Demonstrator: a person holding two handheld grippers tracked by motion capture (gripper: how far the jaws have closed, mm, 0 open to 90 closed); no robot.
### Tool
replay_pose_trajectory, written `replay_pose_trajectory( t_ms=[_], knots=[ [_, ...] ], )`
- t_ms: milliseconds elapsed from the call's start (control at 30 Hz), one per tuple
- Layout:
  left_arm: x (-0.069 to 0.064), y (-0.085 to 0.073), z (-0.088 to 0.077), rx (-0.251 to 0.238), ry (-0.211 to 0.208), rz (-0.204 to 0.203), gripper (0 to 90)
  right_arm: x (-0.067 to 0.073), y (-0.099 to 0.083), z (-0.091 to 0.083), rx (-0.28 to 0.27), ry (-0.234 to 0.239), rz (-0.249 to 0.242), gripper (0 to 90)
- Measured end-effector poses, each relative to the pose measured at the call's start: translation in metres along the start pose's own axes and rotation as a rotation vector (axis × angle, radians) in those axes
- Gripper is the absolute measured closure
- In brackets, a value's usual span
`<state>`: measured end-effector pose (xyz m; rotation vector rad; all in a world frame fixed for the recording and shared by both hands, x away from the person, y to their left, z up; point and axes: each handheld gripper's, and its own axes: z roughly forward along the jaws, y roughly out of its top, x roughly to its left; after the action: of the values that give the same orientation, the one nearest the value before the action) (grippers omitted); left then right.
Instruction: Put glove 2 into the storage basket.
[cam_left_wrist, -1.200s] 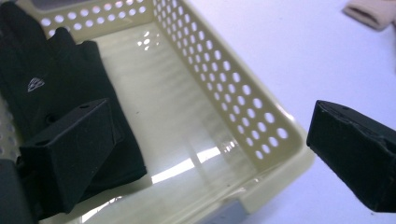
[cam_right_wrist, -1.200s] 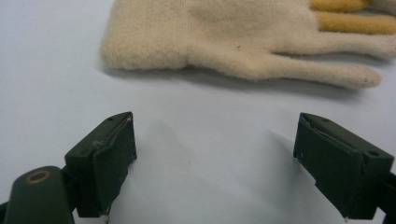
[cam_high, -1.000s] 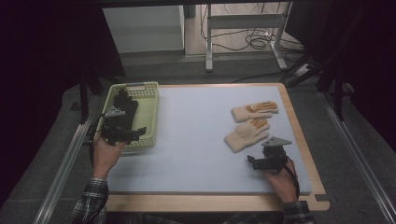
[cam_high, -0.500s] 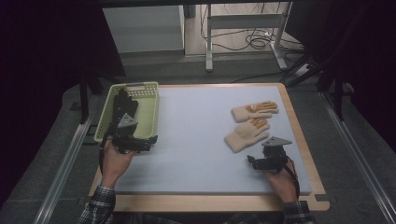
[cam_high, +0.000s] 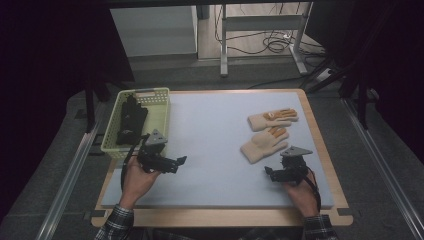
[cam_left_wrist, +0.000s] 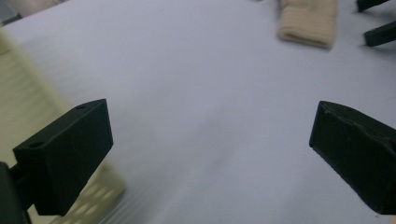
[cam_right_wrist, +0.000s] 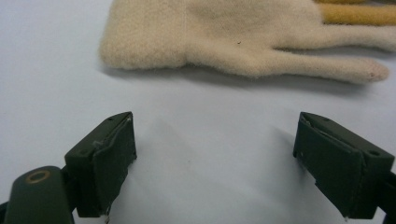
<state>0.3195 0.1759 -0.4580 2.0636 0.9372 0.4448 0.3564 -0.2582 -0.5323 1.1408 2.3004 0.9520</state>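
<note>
Two cream gloves with orange fingers lie on the pale blue mat at the right: the near glove (cam_high: 263, 144) and the far glove (cam_high: 273, 119). My right gripper (cam_high: 269, 173) stands open just in front of the near glove (cam_right_wrist: 233, 37), nothing between its jaws. My left gripper (cam_high: 177, 164) is open over the mat beside the yellow basket (cam_high: 158, 116), empty, pointing right. The left gripper view shows the near glove's cuff (cam_left_wrist: 308, 23) far ahead and the basket's wall (cam_left_wrist: 28, 107) at the left. Dark items (cam_high: 129, 121) lie in the basket.
The mat (cam_high: 215, 135) sits on a wooden board (cam_high: 325, 150) with rails along both sides. Table legs and cables (cam_high: 270, 42) are on the floor beyond the far edge.
My left gripper has moved from over the basket down and right onto the mat's front left. The right gripper and both gloves have stayed put.
</note>
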Motion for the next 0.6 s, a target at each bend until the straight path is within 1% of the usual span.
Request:
replay_pose_trajectory(
  t_ms=[33,67,100,167,200,267,333,367,467,500,600],
  knots=[
    [-0.004,0.001,0.002,-0.012,-0.01,0.007,0.0,0.0,0.0,0.0,-0.001,-0.002,-0.001,12.7],
    [-0.012,0.004,0.008,-0.015,-0.036,0.012,0.0,0.0,0.0,0.0,-0.002,-0.002,0.0,12.7],
    [-0.012,0.004,0.008,-0.015,-0.036,0.012,0.0,0.0,0.0,0.0,-0.002,-0.002,0.0,12.7],
    [-0.019,0.003,0.012,-0.021,-0.027,0.034,0.0,0.0,0.0,0.0,-0.002,-0.001,0.0,12.7],
    [-0.021,0.003,0.014,-0.019,-0.028,0.037,0.1,0.0,0.0,0.0,-0.002,-0.002,-0.002,12.7],
    [-0.025,-0.001,0.02,-0.014,-0.035,0.029,0.1,0.0,0.0,0.0,-0.002,-0.002,-0.001,12.7],
    [-0.029,-0.009,0.028,0.009,-0.04,0.024,0.0,0.0,0.0,0.0,-0.002,-0.002,0.0,12.7],
    [-0.029,-0.009,0.028,0.009,-0.04,0.024,0.0,0.0,0.0,0.0,-0.002,-0.002,0.0,12.7],
    [-0.029,-0.018,0.034,0.031,-0.027,0.021,0.1,0.0,0.0,0.0,-0.001,-0.001,-0.001,12.7],
    [-0.029,-0.022,0.036,0.034,-0.02,0.017,0.1,0.0,0.0,0.0,-0.001,-0.001,0.0,12.7],
    [-0.027,-0.033,0.039,0.038,-0.016,-0.007,0.2,0.0,0.0,0.0,0.0,-0.001,-0.001,12.4]
  ],
)
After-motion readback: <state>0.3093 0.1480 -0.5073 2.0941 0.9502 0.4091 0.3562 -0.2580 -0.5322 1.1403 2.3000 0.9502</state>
